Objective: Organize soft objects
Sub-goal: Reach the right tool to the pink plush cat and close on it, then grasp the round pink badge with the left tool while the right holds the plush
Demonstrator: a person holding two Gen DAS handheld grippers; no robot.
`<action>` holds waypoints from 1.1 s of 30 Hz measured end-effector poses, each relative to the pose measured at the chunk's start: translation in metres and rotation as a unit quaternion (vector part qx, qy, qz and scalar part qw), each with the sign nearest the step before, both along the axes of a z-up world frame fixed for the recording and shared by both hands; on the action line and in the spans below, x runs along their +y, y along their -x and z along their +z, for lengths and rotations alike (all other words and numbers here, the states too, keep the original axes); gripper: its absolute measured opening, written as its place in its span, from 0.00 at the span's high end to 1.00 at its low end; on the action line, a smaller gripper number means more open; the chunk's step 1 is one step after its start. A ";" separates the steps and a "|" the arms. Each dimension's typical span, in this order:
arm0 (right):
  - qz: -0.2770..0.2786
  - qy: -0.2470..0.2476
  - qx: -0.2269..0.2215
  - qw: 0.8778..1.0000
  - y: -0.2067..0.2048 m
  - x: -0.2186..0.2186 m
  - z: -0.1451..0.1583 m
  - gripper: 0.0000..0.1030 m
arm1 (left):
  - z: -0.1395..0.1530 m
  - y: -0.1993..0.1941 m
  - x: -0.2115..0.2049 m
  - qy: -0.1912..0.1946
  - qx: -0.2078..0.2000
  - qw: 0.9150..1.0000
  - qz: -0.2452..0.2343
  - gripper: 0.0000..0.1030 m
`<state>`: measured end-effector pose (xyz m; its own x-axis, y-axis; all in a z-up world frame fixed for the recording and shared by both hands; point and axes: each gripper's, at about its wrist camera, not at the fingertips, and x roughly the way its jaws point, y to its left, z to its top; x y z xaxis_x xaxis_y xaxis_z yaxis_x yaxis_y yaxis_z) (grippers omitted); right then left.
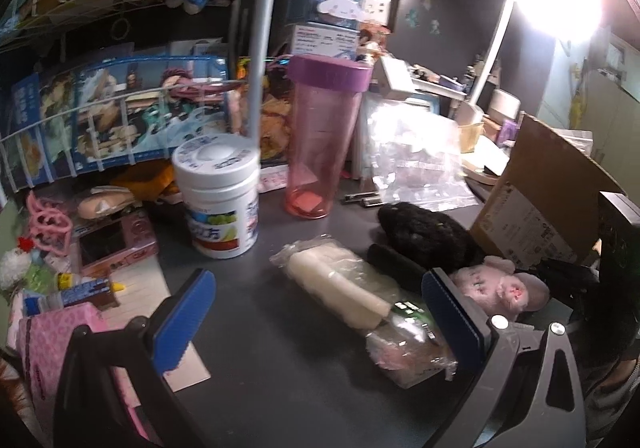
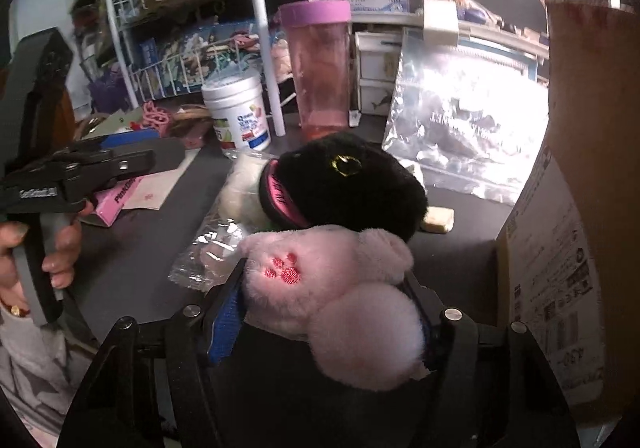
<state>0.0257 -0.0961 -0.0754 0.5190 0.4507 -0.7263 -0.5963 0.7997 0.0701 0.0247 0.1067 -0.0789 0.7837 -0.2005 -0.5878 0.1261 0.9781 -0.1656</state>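
My right gripper (image 2: 324, 300) is shut on a pink plush toy (image 2: 340, 288) with a red paw print, held just above the dark table. The same pink plush (image 1: 504, 286) shows at the right of the left wrist view. A black plush (image 2: 352, 179) with a pink collar lies just behind it, also seen in the left wrist view (image 1: 424, 228). A white plush in a clear bag (image 1: 340, 284) lies on the table between the fingers of my left gripper (image 1: 320, 316), which is open and empty above it.
A cardboard box (image 2: 576, 207) stands at the right. A pink tumbler (image 1: 320, 139), a white tub (image 1: 220, 195), a wire rack (image 1: 100, 119), clear zip bags (image 2: 464, 119) and a pink case (image 1: 116, 244) crowd the back and left of the table (image 1: 260, 368).
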 end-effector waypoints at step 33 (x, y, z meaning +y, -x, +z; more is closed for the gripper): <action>0.030 -0.010 -0.005 0.999 0.016 -0.006 0.001 0.37 | -0.014 -0.065 -0.060 -0.075 0.092 0.964 -0.236 0.53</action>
<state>0.0100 -0.1022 -0.0741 0.4977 0.4958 -0.7117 -0.6444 0.7606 0.0791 0.0901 0.0464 -0.0933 0.5058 -0.4119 -0.7580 0.5453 0.8335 -0.0891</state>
